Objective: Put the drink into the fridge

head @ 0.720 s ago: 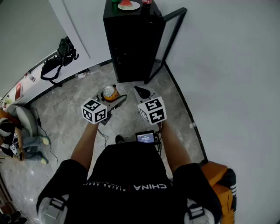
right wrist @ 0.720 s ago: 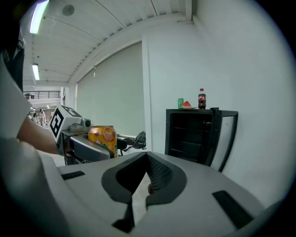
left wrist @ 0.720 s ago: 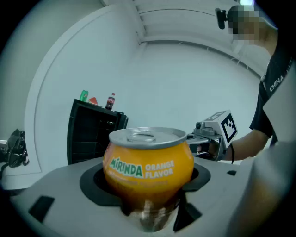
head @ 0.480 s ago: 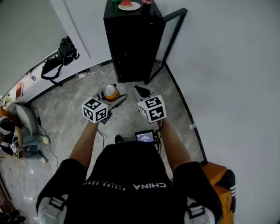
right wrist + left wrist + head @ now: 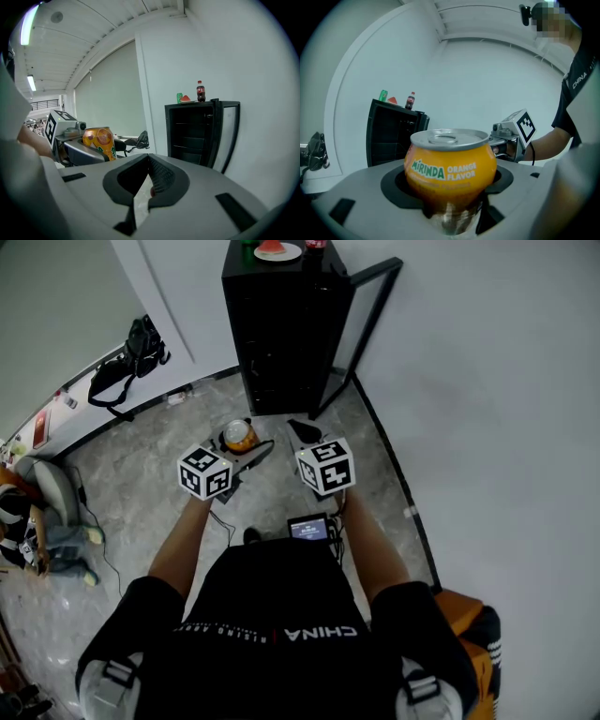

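An orange Mirinda can (image 5: 239, 436) stands upright between the jaws of my left gripper (image 5: 242, 442), which is shut on it above the floor. Close up, the can (image 5: 450, 164) fills the left gripper view, sitting in the black pads. My right gripper (image 5: 302, 435) is level with it on the right, its jaws closed together and empty (image 5: 149, 165). The black fridge (image 5: 281, 324) stands ahead against the wall with its glass door (image 5: 364, 329) swung open to the right. Dark shelves (image 5: 188, 140) show inside.
On the fridge top sit a plate (image 5: 277, 251), a cola bottle (image 5: 200, 91) and a green can (image 5: 179, 97). A black bag (image 5: 127, 362) lies at the left wall. A seated person (image 5: 42, 512) is far left, and an orange object (image 5: 469, 624) lies at lower right.
Both grippers have edged slightly forward toward the fridge. The can has stayed in the left gripper's hold.
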The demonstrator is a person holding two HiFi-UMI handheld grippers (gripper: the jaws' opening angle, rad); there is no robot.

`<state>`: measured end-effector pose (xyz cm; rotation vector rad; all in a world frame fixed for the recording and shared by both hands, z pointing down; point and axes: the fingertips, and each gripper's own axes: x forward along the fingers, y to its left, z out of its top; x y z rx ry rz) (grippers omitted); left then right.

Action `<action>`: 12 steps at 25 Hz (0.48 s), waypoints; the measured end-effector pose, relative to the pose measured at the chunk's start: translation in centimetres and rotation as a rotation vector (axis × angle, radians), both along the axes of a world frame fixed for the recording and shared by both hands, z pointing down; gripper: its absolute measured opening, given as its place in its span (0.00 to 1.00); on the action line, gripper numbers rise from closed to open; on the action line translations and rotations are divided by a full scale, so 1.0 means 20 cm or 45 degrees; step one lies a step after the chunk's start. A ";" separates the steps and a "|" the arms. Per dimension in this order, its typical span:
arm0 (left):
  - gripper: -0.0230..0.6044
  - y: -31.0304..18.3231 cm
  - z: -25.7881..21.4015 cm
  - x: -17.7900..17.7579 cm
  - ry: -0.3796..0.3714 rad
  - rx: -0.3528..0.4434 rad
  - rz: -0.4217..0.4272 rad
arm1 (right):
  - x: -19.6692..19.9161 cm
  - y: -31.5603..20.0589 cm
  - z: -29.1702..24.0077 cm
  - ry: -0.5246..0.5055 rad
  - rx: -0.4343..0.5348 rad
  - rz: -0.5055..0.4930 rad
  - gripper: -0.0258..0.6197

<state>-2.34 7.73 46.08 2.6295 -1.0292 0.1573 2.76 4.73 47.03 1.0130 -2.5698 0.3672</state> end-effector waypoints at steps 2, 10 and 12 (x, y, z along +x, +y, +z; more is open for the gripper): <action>0.59 0.00 0.01 0.01 -0.007 -0.005 0.003 | 0.00 0.00 0.00 -0.008 -0.007 -0.004 0.06; 0.59 -0.03 0.05 0.03 -0.021 -0.024 -0.005 | 0.03 -0.06 0.02 -0.023 -0.024 -0.003 0.06; 0.59 -0.05 0.06 0.02 -0.019 -0.029 -0.013 | 0.03 -0.07 0.03 -0.033 -0.036 -0.003 0.06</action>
